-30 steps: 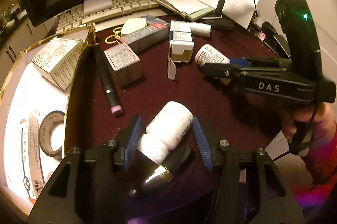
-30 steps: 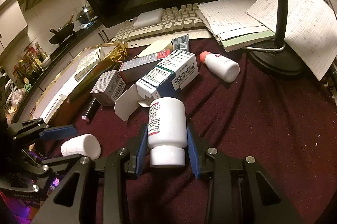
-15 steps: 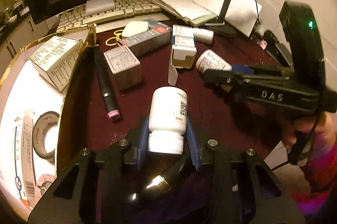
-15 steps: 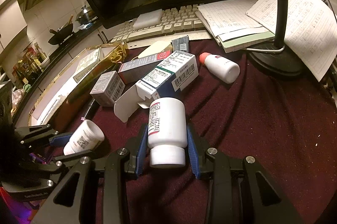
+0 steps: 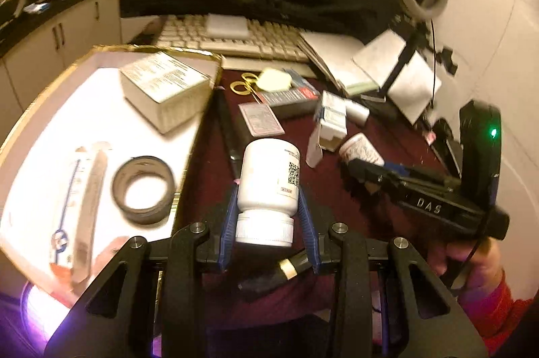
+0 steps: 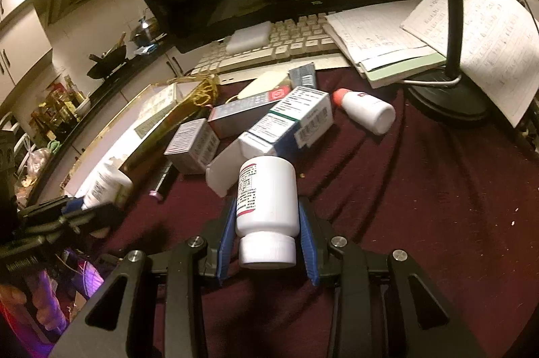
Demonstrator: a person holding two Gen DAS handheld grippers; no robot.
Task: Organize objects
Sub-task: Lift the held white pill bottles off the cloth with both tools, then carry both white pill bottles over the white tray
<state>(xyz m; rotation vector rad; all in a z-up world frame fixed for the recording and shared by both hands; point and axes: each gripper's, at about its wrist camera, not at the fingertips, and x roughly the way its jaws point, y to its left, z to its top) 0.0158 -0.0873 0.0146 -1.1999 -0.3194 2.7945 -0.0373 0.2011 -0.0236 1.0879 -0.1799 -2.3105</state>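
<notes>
**Left bottle gripped and lifted toward the box**

Since a second ago our left gripper (image 5: pixel 269 216) has closed on a white bottle (image 5: pixel 269 179) that lay loose and tilted between its fingers, and has carried it up off the maroon cloth (image 6: pixel 421 206); the view now swings left, so the gold-edged box (image 5: pixel 101 55) fills the space to the gripper's left. The blue pads (image 5: pixel 231 220) press the bottle's lower body on both sides, cap toward the camera, QR label facing right. Just left of the fingers, inside the box, lie a tape roll (image 5: pixel 144 189) and a flat packet (image 5: pixel 81 189); farther ahead in it sits a carton (image 5: pixel 165 88).

Our right gripper (image 6: pixel 267 240) has not moved. It pinches a second white bottle (image 6: pixel 267 193) the same way, cap toward us, red-edged label to the left. Straight ahead of it lies an open white-and-blue carton (image 6: pixel 286 122), with a small grey carton (image 6: pixel 193 145) to its left and a red-capped bottle (image 6: pixel 365 110) ahead to the right. Beyond these lie a keyboard (image 6: pixel 286 44) and papers (image 6: pixel 488 31).

From the right view, the left gripper and its bottle sit far left, at the box's near edge.
</notes>
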